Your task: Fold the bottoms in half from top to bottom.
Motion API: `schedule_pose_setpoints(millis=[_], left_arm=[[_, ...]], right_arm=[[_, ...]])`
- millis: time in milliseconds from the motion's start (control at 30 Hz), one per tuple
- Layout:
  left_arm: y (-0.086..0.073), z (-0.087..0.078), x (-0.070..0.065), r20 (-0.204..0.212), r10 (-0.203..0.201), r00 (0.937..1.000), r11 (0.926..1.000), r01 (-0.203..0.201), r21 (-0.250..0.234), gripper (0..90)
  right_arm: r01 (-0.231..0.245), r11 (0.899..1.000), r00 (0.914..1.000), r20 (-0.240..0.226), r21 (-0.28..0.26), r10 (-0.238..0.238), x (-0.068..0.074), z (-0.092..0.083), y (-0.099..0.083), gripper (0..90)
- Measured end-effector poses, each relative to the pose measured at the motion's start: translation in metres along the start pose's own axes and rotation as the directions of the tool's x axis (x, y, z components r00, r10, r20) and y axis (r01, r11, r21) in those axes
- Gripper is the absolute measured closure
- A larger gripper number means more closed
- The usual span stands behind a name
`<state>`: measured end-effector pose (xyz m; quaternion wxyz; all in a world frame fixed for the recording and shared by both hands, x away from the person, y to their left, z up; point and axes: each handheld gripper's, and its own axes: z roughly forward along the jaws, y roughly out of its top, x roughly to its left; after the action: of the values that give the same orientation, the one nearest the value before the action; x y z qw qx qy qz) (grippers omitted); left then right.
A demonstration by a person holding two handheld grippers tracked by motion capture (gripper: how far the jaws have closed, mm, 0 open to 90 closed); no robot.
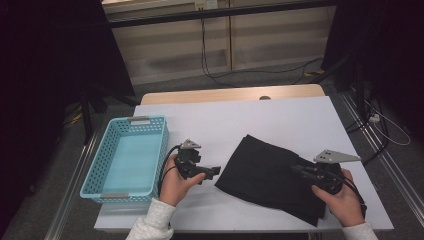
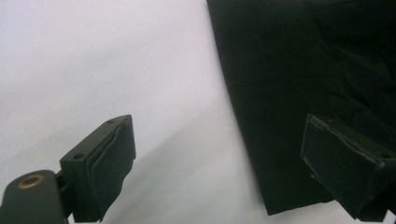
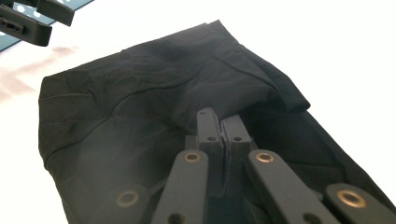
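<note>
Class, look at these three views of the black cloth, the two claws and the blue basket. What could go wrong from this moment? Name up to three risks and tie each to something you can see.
1. The right claw is shut on a small fold of the black cloth; a thin pinch may slip out when pulled.
2. The left claw is open with one pad over the cloth's edge, the other over bare table; closing there may miss.
3. The cloth lies apart from the blue basket, so a one-sided lift may unfold it.

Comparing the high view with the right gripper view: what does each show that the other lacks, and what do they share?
High view alone: the empty blue basket's full outline, both hands, the floor cables. Right gripper view alone: the right gripper shut on a raised fold of the black cloth. Both: the cloth on the white table, and the left gripper, jaws apart, beside it.
</note>
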<state>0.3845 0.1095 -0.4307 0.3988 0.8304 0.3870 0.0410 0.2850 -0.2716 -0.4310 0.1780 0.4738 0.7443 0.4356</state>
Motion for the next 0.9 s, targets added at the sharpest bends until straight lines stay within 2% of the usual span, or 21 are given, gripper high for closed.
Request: schedule_pose_setpoints(millis=[233,900], left_arm=[[0.0,0.001,0.0,0.003,0.013,0.9999,0.9999,-0.013,0.011,9.9],[0.003,0.005,-0.003,0.009,0.016,0.9998,0.9998,-0.016,0.01,9.5]], right_arm=[[-0.002,1.0,1.0,0.003,0.003,0.002,0.0,-0.003,-0.001,88.8],[-0.013,1.0,0.9997,0.022,0.003,0.013,-0.004,-0.014,-0.007,88.8]])
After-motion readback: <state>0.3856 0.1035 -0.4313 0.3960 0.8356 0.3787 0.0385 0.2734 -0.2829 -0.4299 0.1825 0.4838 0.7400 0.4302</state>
